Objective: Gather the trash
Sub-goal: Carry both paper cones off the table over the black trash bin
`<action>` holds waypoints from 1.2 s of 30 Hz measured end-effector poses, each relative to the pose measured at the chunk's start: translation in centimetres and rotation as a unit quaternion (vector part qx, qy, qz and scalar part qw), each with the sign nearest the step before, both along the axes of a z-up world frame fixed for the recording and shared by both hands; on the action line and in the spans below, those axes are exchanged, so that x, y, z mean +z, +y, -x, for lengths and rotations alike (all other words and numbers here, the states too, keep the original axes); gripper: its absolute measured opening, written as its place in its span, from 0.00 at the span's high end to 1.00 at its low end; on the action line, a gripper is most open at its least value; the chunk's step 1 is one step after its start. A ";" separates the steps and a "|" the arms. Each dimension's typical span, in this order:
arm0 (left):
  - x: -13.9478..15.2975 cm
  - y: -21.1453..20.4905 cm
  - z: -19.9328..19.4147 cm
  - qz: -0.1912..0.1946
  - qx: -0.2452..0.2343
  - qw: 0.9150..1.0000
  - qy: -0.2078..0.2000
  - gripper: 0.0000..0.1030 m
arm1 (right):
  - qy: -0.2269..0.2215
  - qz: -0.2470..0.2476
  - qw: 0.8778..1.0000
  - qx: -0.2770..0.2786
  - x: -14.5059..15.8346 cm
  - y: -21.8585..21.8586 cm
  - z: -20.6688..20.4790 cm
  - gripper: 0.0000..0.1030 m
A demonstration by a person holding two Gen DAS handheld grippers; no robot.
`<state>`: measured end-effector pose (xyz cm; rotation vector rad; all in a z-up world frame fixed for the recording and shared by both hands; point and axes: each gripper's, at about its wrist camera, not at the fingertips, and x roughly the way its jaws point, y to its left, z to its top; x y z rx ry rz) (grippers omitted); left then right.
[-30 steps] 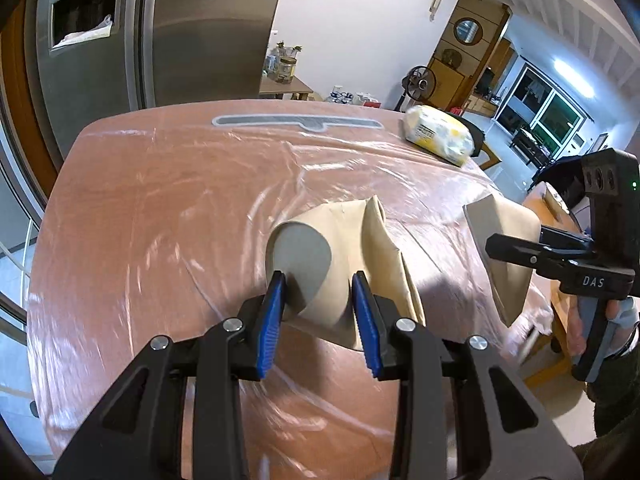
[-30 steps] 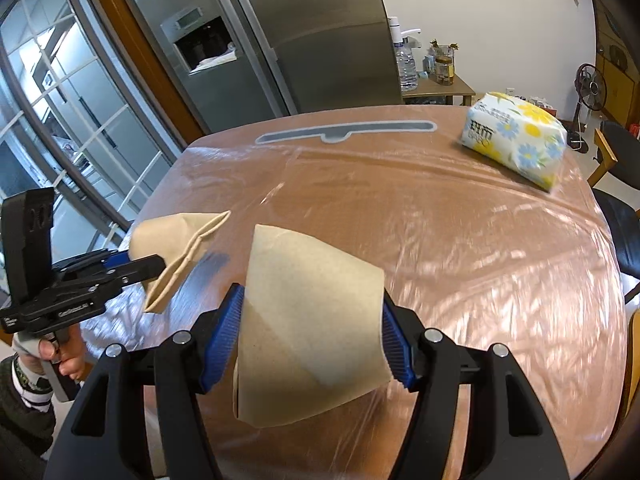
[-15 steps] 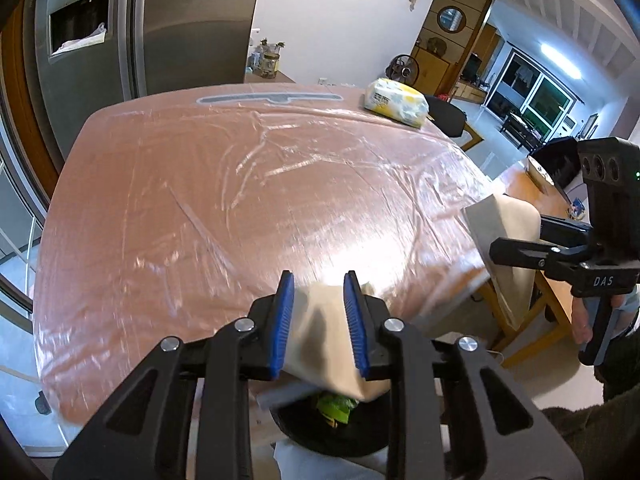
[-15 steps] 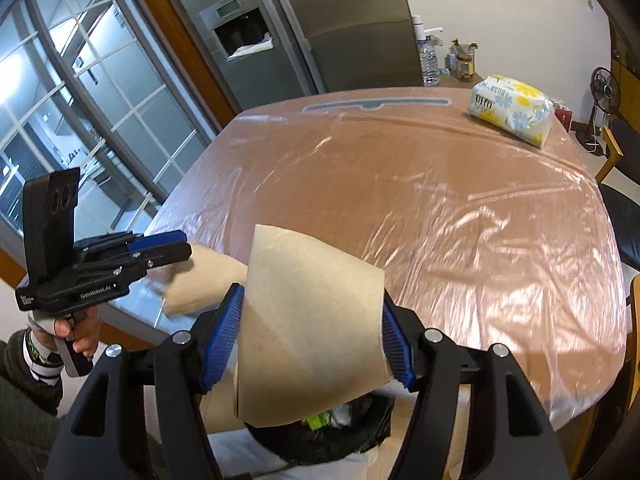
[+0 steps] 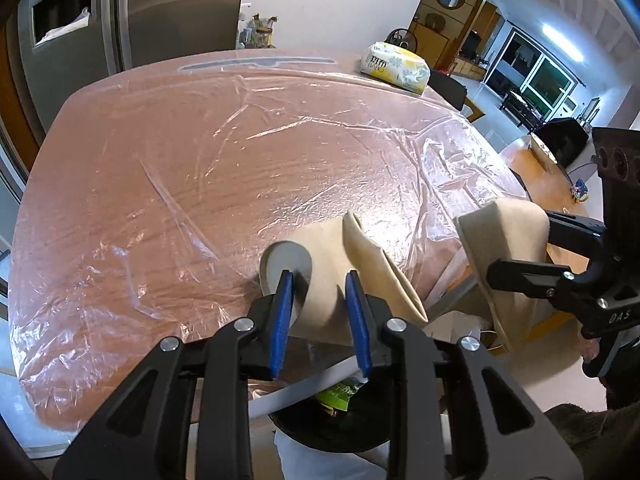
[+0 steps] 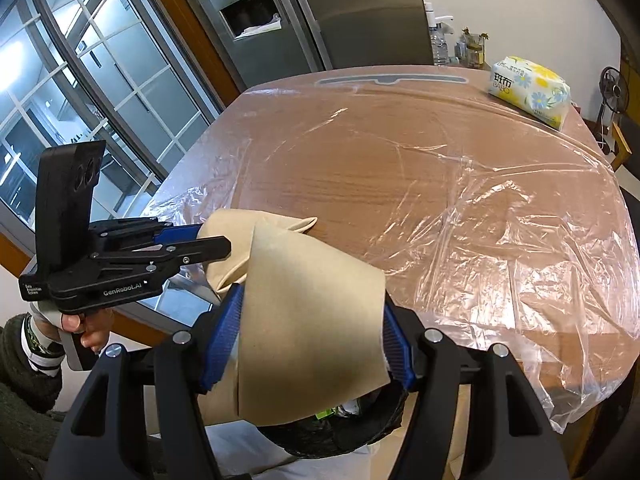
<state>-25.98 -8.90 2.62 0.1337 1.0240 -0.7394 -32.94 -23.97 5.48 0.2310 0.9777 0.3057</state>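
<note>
Tan paper [image 6: 308, 320], yellow-and-white flowered tissue pack [image 6: 530, 90], reddish-brown wood-grain table [image 5: 180, 168], black bin [image 6: 340, 436]

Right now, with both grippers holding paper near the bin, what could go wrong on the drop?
1. The left gripper jaws are opening on the folded brown paper, which seems to hang over the table edge more than the bin; it may miss.
2. The right gripper holds a wide brown sheet that hides most of the bin, so it could catch the rim.

Tissue pack [image 6: 530, 90] on table's [image 6: 400, 184] far corner
</note>
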 end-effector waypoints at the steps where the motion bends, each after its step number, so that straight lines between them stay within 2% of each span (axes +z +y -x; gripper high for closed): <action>1: 0.0 -0.1 0.0 0.002 0.001 1.000 0.001 0.72 | 0.000 0.000 1.000 0.000 0.0 -0.1 0.0 0.40; 15: 2.8 2.0 0.8 0.043 0.010 0.999 -0.016 0.75 | -0.009 -0.003 1.000 -0.006 0.5 -0.8 0.5 0.40; 22: 3.2 3.1 3.3 0.033 0.007 0.999 -0.016 0.75 | -0.006 -0.004 1.000 0.009 0.9 -0.8 2.1 0.40; 29: 3.1 3.4 6.5 0.021 -0.012 1.000 -0.006 0.75 | 0.017 -0.002 0.999 0.036 0.3 -0.2 5.2 0.40; 36: 1.3 2.7 9.1 -0.003 -0.044 0.999 0.015 0.75 | 0.056 0.005 0.997 0.052 -1.9 0.8 7.2 0.40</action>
